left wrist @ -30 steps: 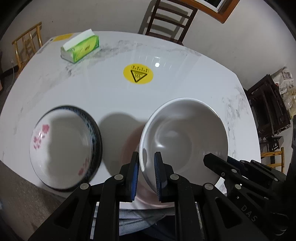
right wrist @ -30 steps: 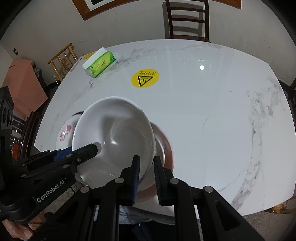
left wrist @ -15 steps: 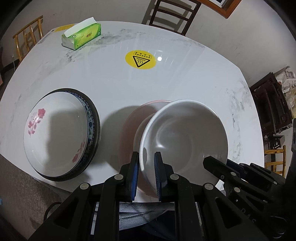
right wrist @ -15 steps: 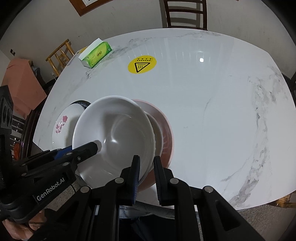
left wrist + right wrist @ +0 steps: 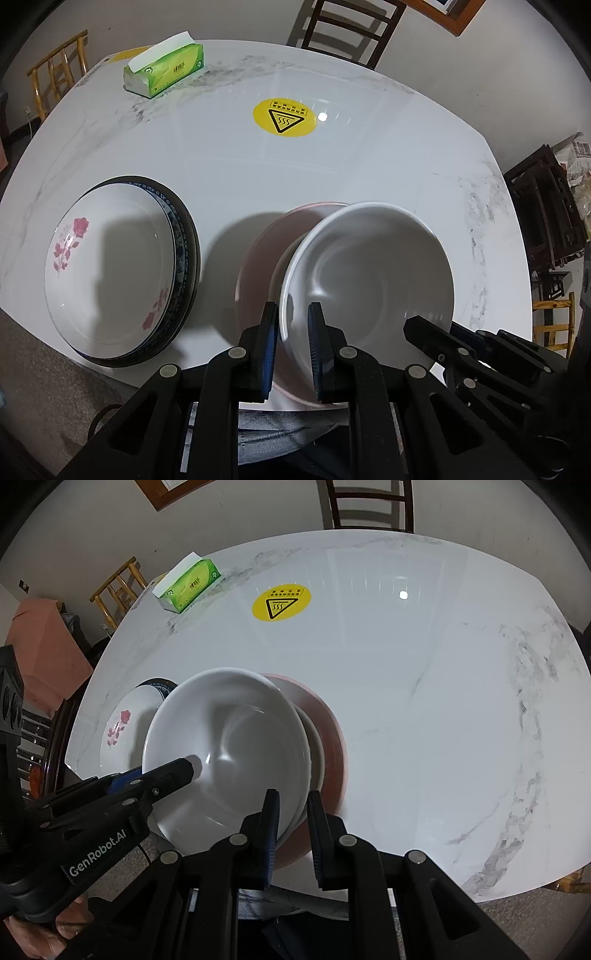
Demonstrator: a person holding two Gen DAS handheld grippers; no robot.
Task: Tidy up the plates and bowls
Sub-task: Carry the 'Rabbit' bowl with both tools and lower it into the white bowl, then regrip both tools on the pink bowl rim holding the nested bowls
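Note:
Both grippers hold one plain white bowl (image 5: 369, 273) (image 5: 229, 738) by its rim. My left gripper (image 5: 291, 343) is shut on the bowl's near left rim, and its finger also shows in the right wrist view (image 5: 173, 773). My right gripper (image 5: 291, 823) is shut on the near right rim. The bowl hangs tilted just over a pink plate (image 5: 258, 254) (image 5: 332, 731) that bears a white dish (image 5: 318, 746). Whether the bowl touches them I cannot tell. A rose-patterned plate (image 5: 110, 266) (image 5: 123, 720) lies on a dark blue-rimmed plate (image 5: 186, 243) to the left.
The white marble table (image 5: 369, 155) carries a green tissue box (image 5: 166, 70) at the far left and a round yellow warning sticker (image 5: 284, 117) mid-table. Wooden chairs (image 5: 347, 26) stand behind it. The table's near edge runs just under the grippers.
The bowl, still held by both grippers, has sunk a little toward the pink plate, and more of that plate now shows beside it. Both grips are unchanged.

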